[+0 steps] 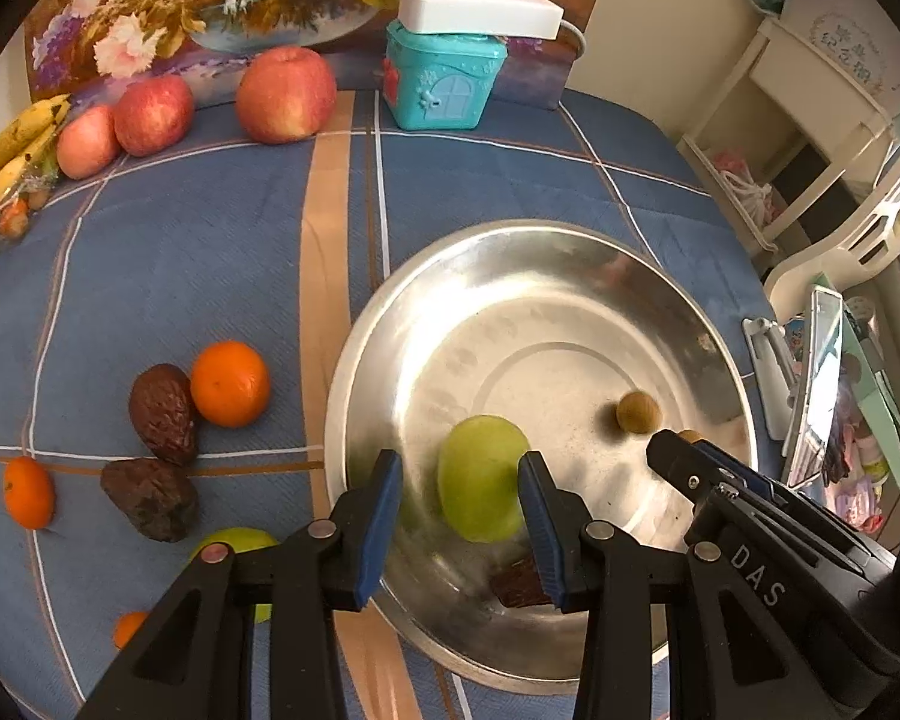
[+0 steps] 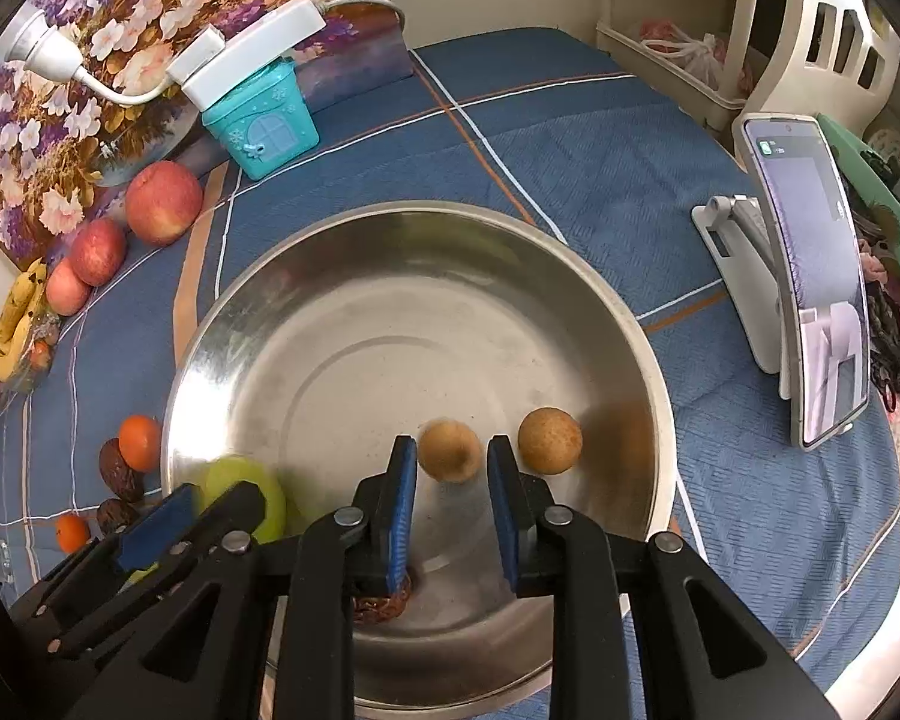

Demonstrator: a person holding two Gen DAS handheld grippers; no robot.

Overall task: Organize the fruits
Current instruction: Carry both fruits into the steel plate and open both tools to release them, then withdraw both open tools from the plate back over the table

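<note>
A steel bowl sits on the blue checked cloth. My left gripper is open over its near side, and a blurred green fruit lies in the bowl between the fingers, untouched. My right gripper is open, with a blurred small brown round fruit between its tips. A second small brown fruit lies in the bowl beside it. A dark dried fruit lies at the bowl's near edge.
Left of the bowl lie oranges, two dark wrinkled fruits, another green fruit. Three apples and bananas line the back left. A teal box with a power strip stands behind. A phone on a stand is at right.
</note>
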